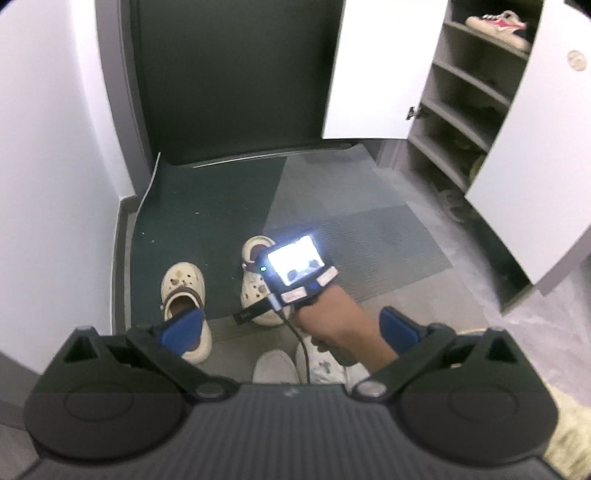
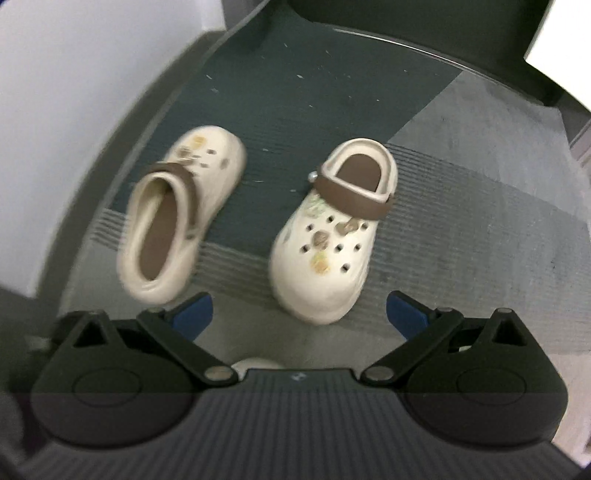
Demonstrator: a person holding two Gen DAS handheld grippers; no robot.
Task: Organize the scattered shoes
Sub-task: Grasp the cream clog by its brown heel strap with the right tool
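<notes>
Two cream clogs are sitting on the entry mat [image 2: 480,229]. From the right wrist view, the left clog [image 2: 173,218] is lying at about 10 o'clock from the right gripper [image 2: 299,314], toe pointing away and angled toward 1 o'clock, heel just past the left blue fingertip. The right clog [image 2: 328,236] is sitting dead ahead at 12 o'clock, flipped the other way so its toe is pointing back at the claw, almost between the fingertips but not touching either one. Both jaws are spread wide and gripping nothing.

In the left wrist view, the left gripper [image 1: 291,328] is hanging higher up, fingers also spread wide with nothing in them; the person's hand [image 1: 332,325] is holding the right-hand tool with its bright screen over the right clog.

For room: the white wall [image 1: 55,147] and dark baseboard are hugging the left clog at 9 o'clock, so that side is tight. The dark door [image 1: 229,74] is closing off 12 o'clock. Bare mat is stretching out toward 2 o'clock, leading to the open shoe cabinet [image 1: 461,110], where a sneaker [image 1: 498,27] is sitting on the top shelf.
</notes>
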